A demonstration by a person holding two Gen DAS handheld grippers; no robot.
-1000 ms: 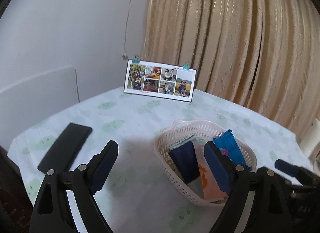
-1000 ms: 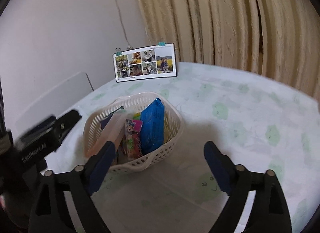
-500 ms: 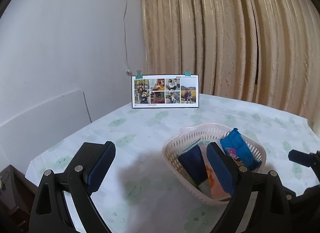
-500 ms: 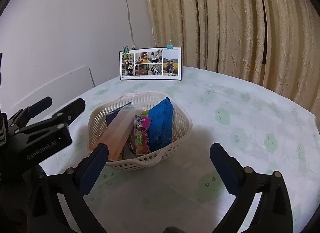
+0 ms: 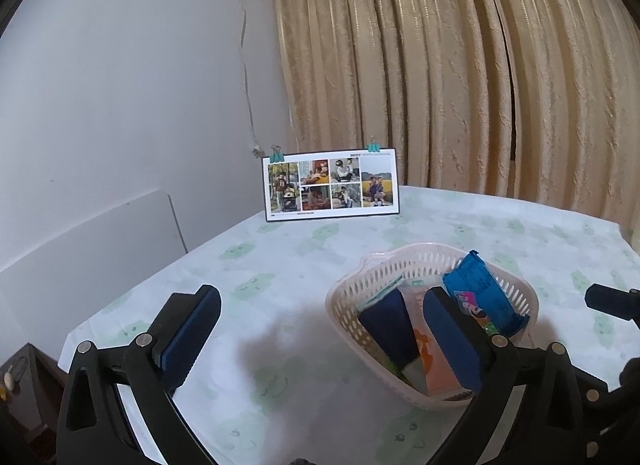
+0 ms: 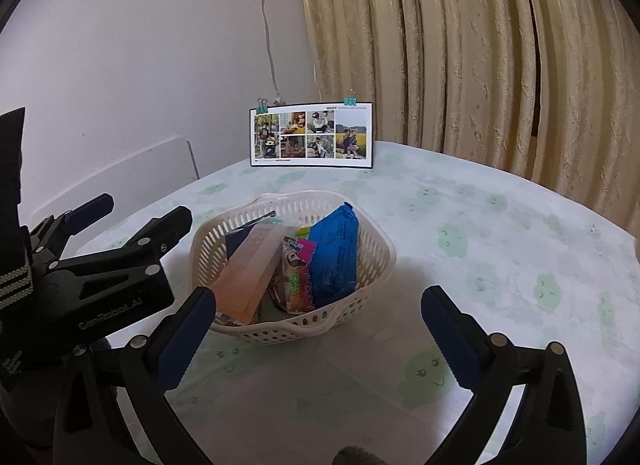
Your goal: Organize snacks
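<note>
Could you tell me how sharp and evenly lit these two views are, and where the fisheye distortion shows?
Left wrist view: sharp, soft light, a dim shadow on the tablecloth beside the basket; the curtain bows. Right wrist view: equally sharp, no glare; the photo card has a curved top edge, the corners are black.

A photo collage card [image 5: 331,185] with two teal binder clips [image 5: 276,155] stands on the cloud-print tablecloth [image 6: 500,233]. Beige pleated curtains [image 5: 460,73] hang behind it.
</note>
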